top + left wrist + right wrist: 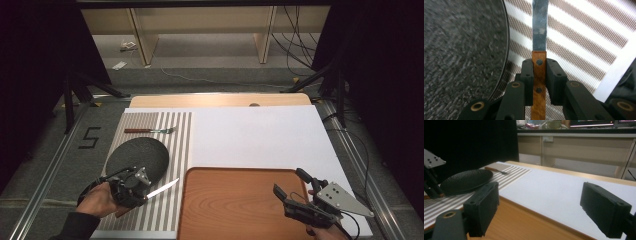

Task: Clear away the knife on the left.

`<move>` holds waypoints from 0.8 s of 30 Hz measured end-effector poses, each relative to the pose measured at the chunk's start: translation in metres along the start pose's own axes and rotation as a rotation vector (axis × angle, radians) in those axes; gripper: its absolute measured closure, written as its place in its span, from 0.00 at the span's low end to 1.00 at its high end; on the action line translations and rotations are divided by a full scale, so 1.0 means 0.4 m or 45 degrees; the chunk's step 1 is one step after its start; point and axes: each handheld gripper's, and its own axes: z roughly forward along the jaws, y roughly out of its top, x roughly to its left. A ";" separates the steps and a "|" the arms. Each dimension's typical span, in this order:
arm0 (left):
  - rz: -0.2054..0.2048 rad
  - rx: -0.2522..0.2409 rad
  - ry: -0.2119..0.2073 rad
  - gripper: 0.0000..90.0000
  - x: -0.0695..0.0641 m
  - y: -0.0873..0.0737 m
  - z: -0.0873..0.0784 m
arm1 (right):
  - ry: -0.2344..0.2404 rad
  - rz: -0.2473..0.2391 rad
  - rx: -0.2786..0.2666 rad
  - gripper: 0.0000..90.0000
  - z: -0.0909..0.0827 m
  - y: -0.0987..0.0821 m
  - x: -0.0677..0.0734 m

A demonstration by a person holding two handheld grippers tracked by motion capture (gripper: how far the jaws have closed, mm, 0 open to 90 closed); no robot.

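Beside plate rim, gripped knife.

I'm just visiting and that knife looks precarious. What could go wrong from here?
The left gripper pinches the knife only by its narrow wooden handle, so it might twist or slip. The blade sits close beside the dark plate and could knock its rim. The right gripper hangs open over the wooden tray.

Plate sits on placemat, left side of table. Fork behind plate. Knife right of plate, probably just off placemat surface. Tray right of placemat.
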 end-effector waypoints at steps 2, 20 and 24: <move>-0.031 -0.027 -0.011 0.86 -0.003 0.006 -0.008 | 0.000 -0.002 0.000 0.18 0.000 0.000 0.000; -0.161 -0.307 -0.167 0.85 -0.103 0.100 -0.045 | 0.000 -0.003 -0.001 0.18 -0.001 0.000 0.001; -0.151 -0.324 -0.181 0.86 -0.121 0.115 -0.046 | -0.001 -0.003 -0.002 0.18 0.000 0.000 0.001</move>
